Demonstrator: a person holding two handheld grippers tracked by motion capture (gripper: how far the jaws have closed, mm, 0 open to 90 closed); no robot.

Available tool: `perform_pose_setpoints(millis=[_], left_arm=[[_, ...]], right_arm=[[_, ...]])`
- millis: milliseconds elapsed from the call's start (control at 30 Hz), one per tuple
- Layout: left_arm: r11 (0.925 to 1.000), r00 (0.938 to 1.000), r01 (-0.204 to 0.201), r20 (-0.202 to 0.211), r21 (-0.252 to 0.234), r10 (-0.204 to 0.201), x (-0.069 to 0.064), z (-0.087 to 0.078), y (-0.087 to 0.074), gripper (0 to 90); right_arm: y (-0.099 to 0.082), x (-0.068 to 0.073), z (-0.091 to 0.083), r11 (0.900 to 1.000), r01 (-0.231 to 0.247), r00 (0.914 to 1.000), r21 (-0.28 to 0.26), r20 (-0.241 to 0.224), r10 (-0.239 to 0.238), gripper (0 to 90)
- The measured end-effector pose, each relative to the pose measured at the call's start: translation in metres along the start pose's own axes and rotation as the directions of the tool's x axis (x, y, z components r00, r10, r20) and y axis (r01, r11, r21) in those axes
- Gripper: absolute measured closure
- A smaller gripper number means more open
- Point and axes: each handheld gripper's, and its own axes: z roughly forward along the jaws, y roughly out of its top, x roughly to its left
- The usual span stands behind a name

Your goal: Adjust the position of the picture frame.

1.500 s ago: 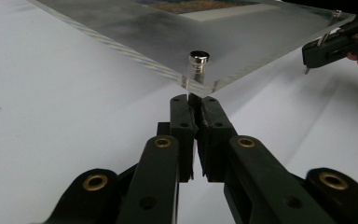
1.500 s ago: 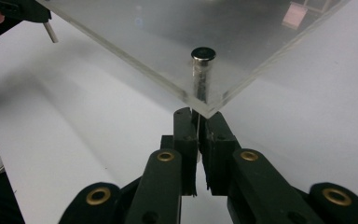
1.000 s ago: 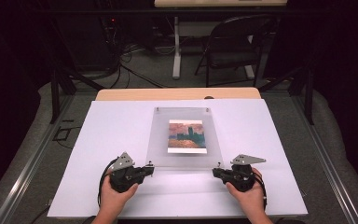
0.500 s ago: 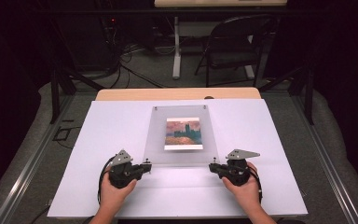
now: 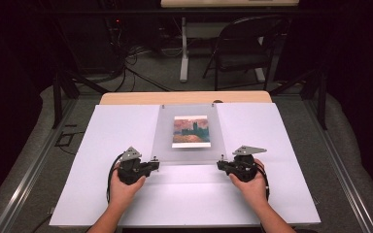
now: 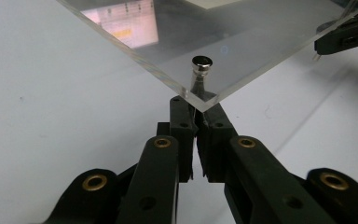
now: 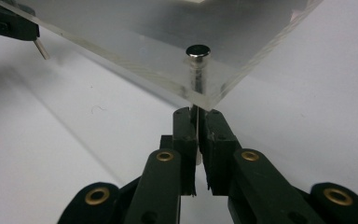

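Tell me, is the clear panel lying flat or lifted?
Lifted: both gripper views show the clear panel raised off the table, near corners held by metal pins.

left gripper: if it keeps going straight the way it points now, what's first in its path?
Nothing free ahead: the left gripper is already shut on the metal pin at the near corner of the clear acrylic panel. Going straight on, it would likely push against that corner; beyond it, across the panel, is the right gripper.

Table [image 5: 102, 145] bare left of my left claw [image 5: 154, 162] and right of my right claw [image 5: 219, 164]. Between them the clear panel [image 5: 165, 141] blocks the way forward. Near strip by my hands is free.
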Motion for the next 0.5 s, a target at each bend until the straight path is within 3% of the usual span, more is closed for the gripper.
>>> perform_pose_setpoints(millis=[200, 300, 333, 500], left_arm=[[0.9992, 0.9997, -0.017, -0.014, 0.036, 0.017, 0.000, 0.005, -0.005, 84.7], [0.9996, 0.9999, 0.007, -0.008, 0.026, -0.006, 0.000, 0.005, -0.007, 83.7], [0.9995, 0.9997, 0.025, 0.000, 0.019, -0.025, 0.001, 0.004, -0.007, 81.9], [0.9995, 0.9992, 0.024, -0.030, -0.019, -0.025, 0.000, -0.008, -0.011, 62.5]], right_arm=[[-0.006, 0.002, 0.006, 0.9994, 0.000, 0.9998, 0.035, 0.021, 0.000, 84.4], [-0.007, 0.001, 0.005, 0.9991, -0.008, 0.9999, 0.042, 0.016, 0.007, 81.0], [-0.007, 0.001, 0.002, 0.9988, -0.012, 0.9999, 0.047, 0.011, 0.012, 78.4], [-0.010, 0.006, -0.017, 0.9962, 0.053, 0.9966, 0.069, 0.059, -0.057, 61.8]])
